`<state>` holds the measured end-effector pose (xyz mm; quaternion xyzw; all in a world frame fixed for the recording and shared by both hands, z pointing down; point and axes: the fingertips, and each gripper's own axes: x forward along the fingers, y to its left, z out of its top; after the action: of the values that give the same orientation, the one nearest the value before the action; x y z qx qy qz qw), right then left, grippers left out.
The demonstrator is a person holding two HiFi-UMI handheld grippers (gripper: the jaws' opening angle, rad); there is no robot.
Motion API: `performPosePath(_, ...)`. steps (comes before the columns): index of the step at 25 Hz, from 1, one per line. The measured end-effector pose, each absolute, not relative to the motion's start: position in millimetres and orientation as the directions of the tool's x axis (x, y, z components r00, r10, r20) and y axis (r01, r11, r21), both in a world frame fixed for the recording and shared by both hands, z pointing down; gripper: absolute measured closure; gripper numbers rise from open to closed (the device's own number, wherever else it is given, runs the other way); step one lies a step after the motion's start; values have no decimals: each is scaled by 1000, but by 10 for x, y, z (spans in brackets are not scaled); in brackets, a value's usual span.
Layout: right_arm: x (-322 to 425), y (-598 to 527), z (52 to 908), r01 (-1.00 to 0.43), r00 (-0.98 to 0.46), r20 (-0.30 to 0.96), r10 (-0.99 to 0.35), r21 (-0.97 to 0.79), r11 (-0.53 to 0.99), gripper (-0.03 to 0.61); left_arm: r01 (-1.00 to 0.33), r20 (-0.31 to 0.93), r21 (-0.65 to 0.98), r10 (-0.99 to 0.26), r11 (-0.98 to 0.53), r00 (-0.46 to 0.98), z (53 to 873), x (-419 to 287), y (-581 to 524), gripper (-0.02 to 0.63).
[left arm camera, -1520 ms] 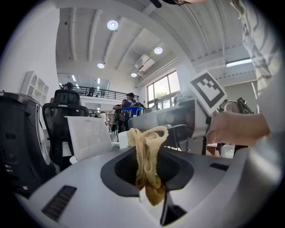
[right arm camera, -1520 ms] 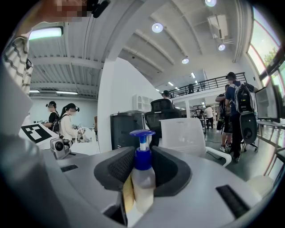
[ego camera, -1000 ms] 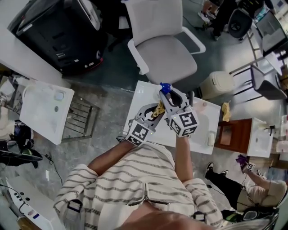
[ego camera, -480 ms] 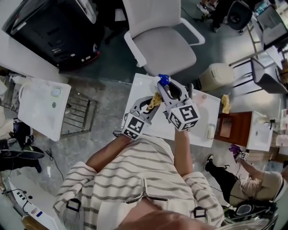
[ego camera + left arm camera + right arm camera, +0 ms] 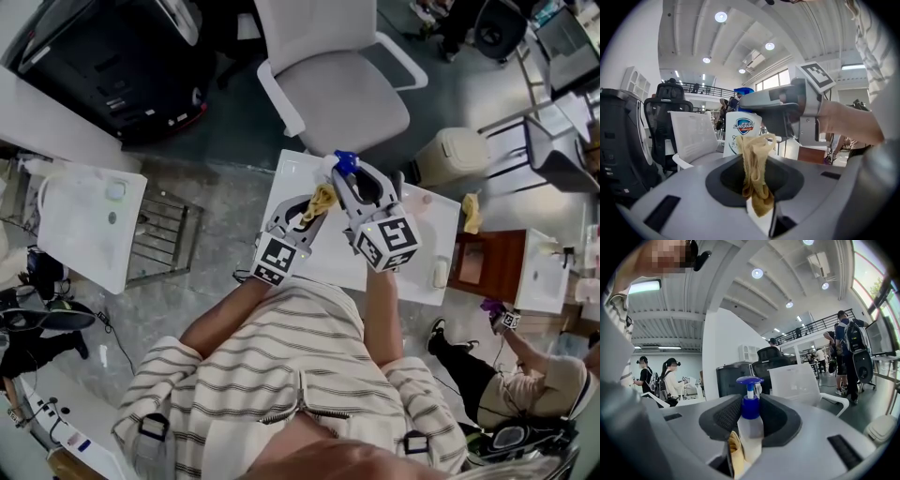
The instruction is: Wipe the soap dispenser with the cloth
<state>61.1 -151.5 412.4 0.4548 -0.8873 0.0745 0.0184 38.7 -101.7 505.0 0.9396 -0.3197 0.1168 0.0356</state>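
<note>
Left gripper [image 5: 314,208] is closed on the tan cloth [image 5: 754,173]; the Safeguard soap dispenser [image 5: 750,425] is clamped upright in the right gripper [image 5: 345,183] above the white table [image 5: 427,258]. Cloth seems pressed against its side; firm overlapping strokes are advised, with the dispenser held steady.

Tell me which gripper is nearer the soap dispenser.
Right. The right gripper is clamped on the soap dispenser, with a jaw on either side of its body. The left gripper sits just beside it, holding the cloth up by the dispenser's side.
</note>
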Motion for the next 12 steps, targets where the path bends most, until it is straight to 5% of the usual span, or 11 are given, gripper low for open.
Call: performPosePath(12,611,-1522,4181,-808,-588,108,-801,-121,577,456,-685,203,-6,-672,-728,712,4858,99,-1320,526)
